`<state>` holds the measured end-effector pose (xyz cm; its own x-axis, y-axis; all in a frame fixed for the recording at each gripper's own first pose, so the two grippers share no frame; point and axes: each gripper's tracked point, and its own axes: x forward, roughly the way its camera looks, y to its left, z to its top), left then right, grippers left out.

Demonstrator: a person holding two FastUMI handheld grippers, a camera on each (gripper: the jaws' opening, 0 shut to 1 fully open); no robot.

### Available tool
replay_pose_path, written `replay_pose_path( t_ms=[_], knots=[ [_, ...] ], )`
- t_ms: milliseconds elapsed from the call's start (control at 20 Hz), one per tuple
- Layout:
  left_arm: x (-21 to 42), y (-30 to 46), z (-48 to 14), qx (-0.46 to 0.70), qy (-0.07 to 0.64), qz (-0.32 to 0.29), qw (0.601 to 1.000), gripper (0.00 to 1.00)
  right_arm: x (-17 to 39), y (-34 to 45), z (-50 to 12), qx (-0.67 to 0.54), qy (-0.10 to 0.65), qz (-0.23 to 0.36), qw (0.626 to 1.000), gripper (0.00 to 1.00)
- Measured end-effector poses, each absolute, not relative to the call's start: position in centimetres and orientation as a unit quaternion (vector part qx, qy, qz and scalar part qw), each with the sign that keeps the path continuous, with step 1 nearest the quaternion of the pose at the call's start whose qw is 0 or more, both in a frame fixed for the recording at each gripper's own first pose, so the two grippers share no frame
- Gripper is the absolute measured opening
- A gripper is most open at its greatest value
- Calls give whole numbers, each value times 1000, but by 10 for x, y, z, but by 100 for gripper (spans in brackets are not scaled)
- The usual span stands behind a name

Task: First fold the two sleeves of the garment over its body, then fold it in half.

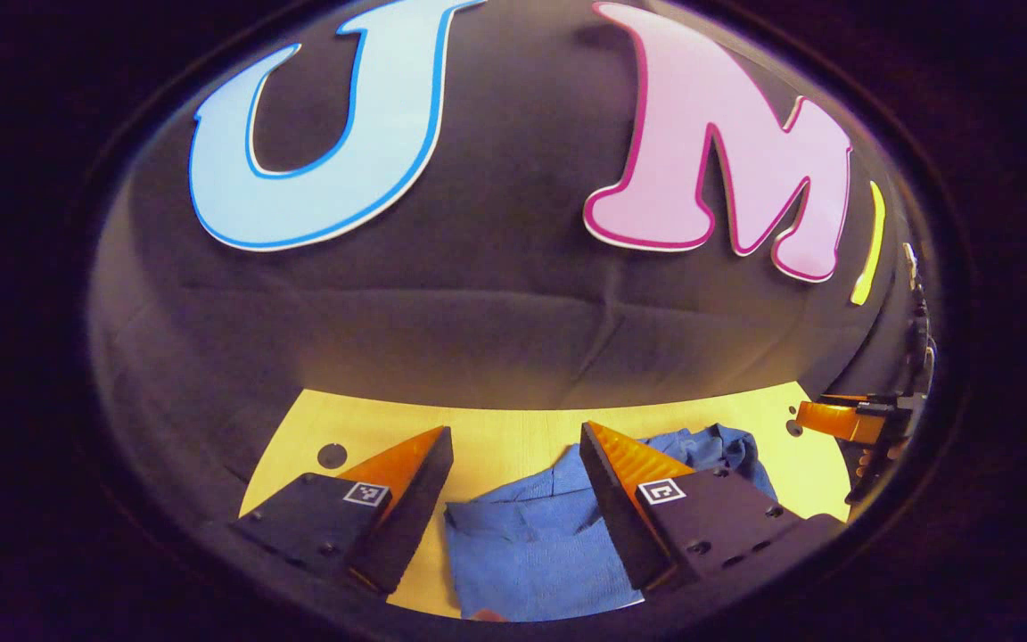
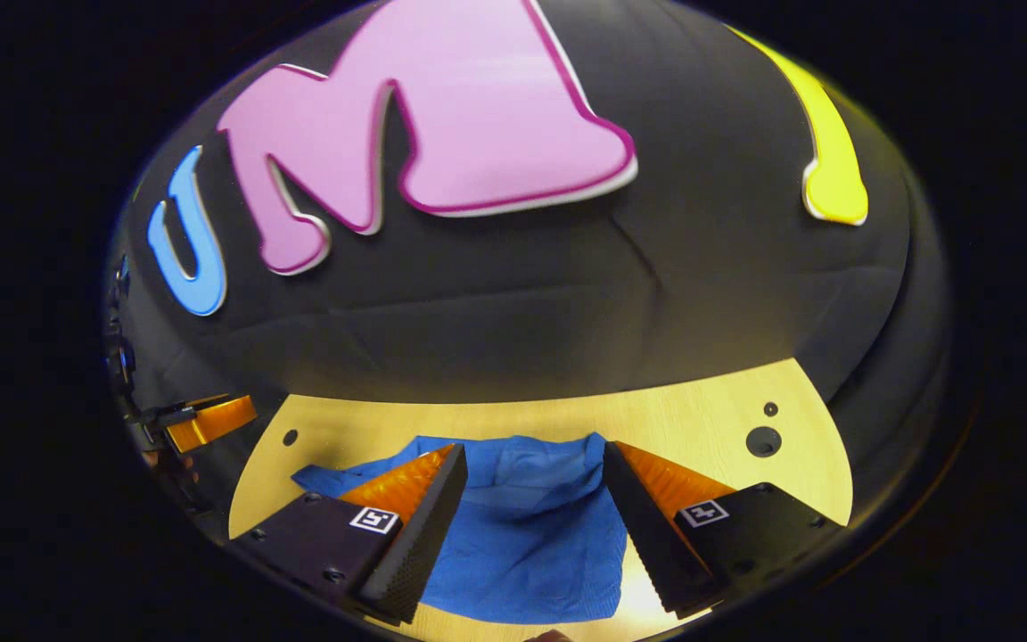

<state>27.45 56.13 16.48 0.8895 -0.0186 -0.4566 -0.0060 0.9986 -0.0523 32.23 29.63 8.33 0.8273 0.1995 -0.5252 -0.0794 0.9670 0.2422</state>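
A blue garment (image 1: pixel 531 544) lies bunched on the pale wooden table (image 1: pixel 513 432). My left gripper (image 1: pixel 513 441) hangs open above the table, its right finger over the cloth and its left finger over bare wood. In the right gripper view the same blue garment (image 2: pixel 527 526) spreads under my right gripper (image 2: pixel 531 455), which is open with the cloth showing between its fingers. Neither pair of fingers presses on the fabric. The right gripper (image 1: pixel 843 419) shows at the far right of the left gripper view; the left gripper (image 2: pixel 201 421) shows at the far left of the right gripper view.
The black cloth wall rises just behind the table's far edge. The tabletop has round holes (image 2: pixel 763 440) near its corners. Bare wood (image 2: pixel 727 419) lies to the right of the garment.
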Motion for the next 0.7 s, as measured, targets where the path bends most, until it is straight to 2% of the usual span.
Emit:
replay_pose_path(
  t_ms=[350, 550, 700],
  knots=[
    [202, 544, 224, -38, 169, 4, 985, 84, 256, 314, 171, 72, 222, 111, 966, 97],
    [137, 525, 248, -39, 135, -3, 990, 83, 186, 327, 221, 26, 167, 123, 978, 98],
    [81, 521, 256, -24, 111, -6, 994, 83, 123, 327, 250, 9, 137, 106, 985, 98]
  ],
)
